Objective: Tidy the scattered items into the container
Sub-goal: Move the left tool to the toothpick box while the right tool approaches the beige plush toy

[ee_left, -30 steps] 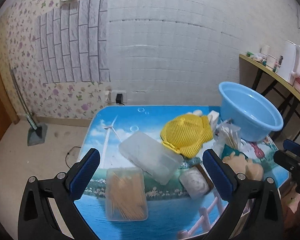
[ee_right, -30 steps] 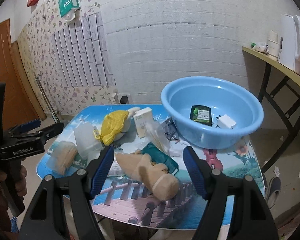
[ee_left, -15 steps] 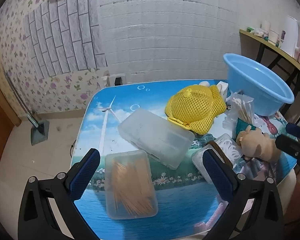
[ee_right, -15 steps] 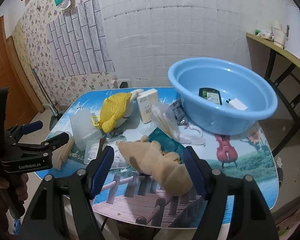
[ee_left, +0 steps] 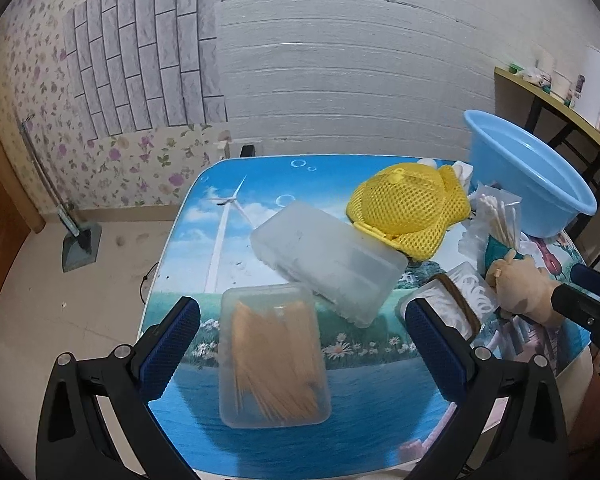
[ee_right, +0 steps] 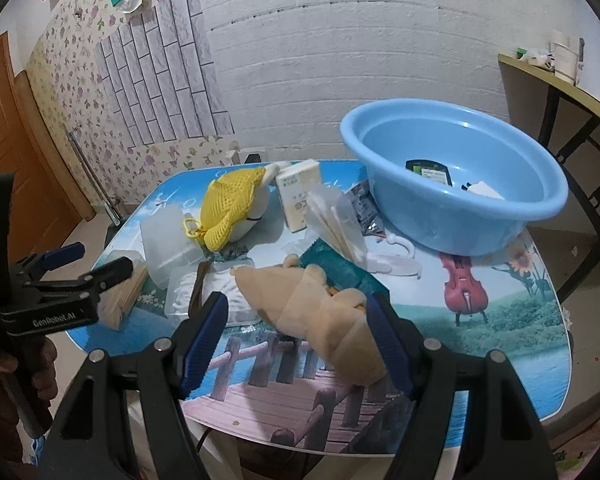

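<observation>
While my left tongs [ee_left: 298, 330] gape over the toothpick box [ee_left: 274, 354], my right tongs [ee_right: 296, 332] stand wide, unclamped, around the plush toy [ee_right: 320, 316] on the table [ee_right: 500, 320].

Blues and yellows are crowding the printed table

The basin [ee_right: 456, 216] is showing pale blue, the mesh cap [ee_left: 410, 210] is glowing bright yellow, and the plush toy [ee_right: 312, 312] is lying tan. The table [ee_left: 260, 184] is wearing printed sky, sea, a windmill and daisies; a red violin [ee_right: 464, 288] is showing too. Gripper pads [ee_left: 168, 344] are gleaming dark blue.
</observation>
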